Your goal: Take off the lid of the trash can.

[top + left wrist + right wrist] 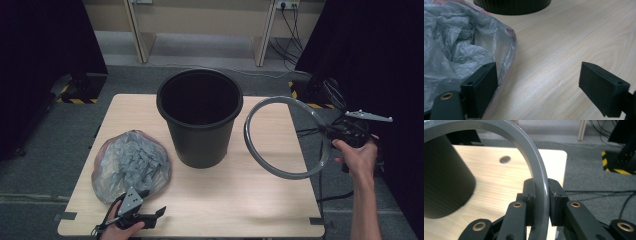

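Beside the bin (200,117), your right gripper (331,131) clamps the grey ring (287,137) — left gripper (539,85) jaws apart by the bag (456,47) — bag it next.

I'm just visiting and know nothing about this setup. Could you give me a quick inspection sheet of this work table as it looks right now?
Surface: pale wooden table, unmarked as far as visible.
Job's things: black bin upright at centre, nothing visible inside; grey ring held tilted above the table's right side; crumpled grey plastic bag lying at left.
Clutter: nothing seen.
Claws: right claw clamped on the ring's band; left claw wide open, nothing gripped, one jaw beside the bag's edge.
Cables: dark cable trailing from the right claw; more cables hanging from a wall socket.
Surroundings: grey carpet, black curtains either side, yellow-black hazard tape on the floor.
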A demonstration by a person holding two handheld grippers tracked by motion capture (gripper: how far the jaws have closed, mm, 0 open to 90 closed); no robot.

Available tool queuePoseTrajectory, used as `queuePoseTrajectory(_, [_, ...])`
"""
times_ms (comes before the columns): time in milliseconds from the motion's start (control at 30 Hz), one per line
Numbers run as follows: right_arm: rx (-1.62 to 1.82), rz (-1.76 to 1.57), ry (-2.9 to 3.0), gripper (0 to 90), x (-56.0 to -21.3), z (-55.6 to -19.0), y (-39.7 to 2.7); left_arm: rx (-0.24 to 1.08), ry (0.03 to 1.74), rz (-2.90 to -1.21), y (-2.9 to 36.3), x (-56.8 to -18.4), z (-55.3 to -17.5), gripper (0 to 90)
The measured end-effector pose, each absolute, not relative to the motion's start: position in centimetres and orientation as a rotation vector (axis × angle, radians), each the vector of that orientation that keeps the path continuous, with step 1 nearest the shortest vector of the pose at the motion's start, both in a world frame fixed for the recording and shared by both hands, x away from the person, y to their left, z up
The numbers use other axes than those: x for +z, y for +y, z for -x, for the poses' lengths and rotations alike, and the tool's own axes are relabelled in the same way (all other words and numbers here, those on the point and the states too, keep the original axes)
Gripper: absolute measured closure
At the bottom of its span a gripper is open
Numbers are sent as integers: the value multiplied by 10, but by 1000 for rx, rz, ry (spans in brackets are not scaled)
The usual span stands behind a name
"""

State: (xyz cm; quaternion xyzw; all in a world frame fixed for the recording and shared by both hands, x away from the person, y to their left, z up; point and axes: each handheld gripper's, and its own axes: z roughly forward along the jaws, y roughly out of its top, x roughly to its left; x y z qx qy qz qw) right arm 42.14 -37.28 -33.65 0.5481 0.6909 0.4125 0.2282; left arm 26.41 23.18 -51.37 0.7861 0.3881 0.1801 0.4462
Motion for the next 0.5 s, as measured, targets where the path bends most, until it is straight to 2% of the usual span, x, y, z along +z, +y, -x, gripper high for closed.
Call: queuePoseTrajectory(500, [890, -1623, 1953, 778, -430, -459, -359, 444, 962, -1938, 232, -512, -264, 149])
